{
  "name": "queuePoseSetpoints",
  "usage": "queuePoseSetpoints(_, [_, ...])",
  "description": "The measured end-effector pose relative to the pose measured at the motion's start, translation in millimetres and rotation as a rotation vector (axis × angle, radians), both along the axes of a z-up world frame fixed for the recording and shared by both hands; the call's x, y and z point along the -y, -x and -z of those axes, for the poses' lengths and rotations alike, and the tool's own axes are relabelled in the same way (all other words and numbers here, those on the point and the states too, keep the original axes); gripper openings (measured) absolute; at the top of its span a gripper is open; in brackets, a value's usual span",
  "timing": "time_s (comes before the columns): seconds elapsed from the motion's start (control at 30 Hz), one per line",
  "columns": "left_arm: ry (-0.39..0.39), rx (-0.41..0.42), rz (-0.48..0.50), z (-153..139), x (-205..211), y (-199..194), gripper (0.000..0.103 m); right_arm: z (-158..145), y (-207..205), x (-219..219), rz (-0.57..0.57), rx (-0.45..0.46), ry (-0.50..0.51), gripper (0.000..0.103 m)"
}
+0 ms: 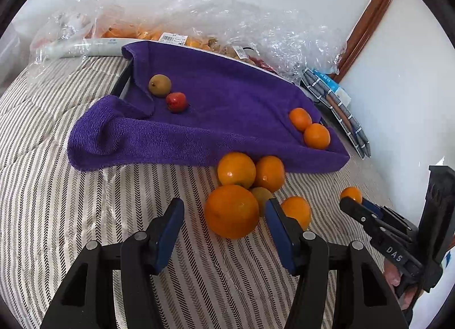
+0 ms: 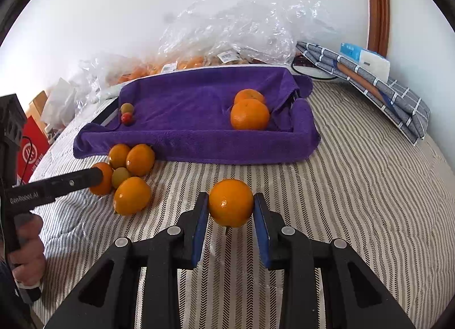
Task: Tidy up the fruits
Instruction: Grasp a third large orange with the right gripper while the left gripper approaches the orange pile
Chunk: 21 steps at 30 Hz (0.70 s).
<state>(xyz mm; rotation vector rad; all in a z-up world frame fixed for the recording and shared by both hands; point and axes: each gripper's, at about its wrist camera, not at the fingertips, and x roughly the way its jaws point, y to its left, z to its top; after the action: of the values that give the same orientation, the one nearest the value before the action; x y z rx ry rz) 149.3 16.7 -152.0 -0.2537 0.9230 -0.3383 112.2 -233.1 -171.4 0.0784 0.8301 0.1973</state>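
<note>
A tray lined with a purple towel (image 1: 221, 118) (image 2: 199, 107) holds two oranges (image 1: 308, 127) (image 2: 249, 114) at its right end and a green-brown fruit (image 1: 159, 85) with a small red fruit (image 1: 176, 102) at its left. In front of it a cluster of oranges (image 1: 231, 211) (image 2: 132, 195) with a small green fruit (image 2: 121, 177) lies on the striped bedcover. My left gripper (image 1: 224, 224) is open, with the nearest big orange between its fingers. My right gripper (image 2: 231, 209) is shut on a single orange (image 2: 231, 202), seen small in the left wrist view (image 1: 351, 194).
Crumpled clear plastic bags (image 1: 256, 30) (image 2: 241, 33) with more fruit lie behind the tray against the white wall. A folded grey checked cloth (image 2: 378, 84) and a white-blue box (image 2: 365, 57) lie at the right. A red box (image 2: 32, 150) stands at the bed's left edge.
</note>
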Motion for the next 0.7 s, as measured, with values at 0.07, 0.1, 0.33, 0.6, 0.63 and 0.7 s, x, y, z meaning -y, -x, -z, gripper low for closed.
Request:
queuePoseSetpoints(0.07, [0.005,0.004,-0.007,0.2,-1.1,0.4,0.055,0.0,0.1,2.1,0.004,0.0,-0.019,0.031])
queuePoseSetpoints(0.1, [0.006,0.008,-0.013,0.6,-1.7,0.6,0.055,0.0,0.2,2.0,0.006,0.0,-0.02,0.031])
queuePoseSetpoints(0.33, [-0.019,0.075,-0.013,-6.0,0.8,9.5,0.035,-0.4,1.5,1.9,0.026,0.006,-0.021,0.031])
queuePoseSetpoints(0.6, [0.014,0.06,-0.021,-6.4,-2.2,5.0,0.034,0.2,0.3,1.3,0.045,-0.001,-0.006,0.031])
queuePoseSetpoints(0.63, [0.017,0.055,-0.017,-5.6,-2.1,4.1,0.036,0.5,0.1,1.1,0.045,-0.002,-0.002,0.031])
queuePoseSetpoints(0.7, [0.018,0.023,-0.01,-1.0,-0.6,0.6,0.04,0.7,-0.3,-0.1,0.042,-0.005,0.005,0.031])
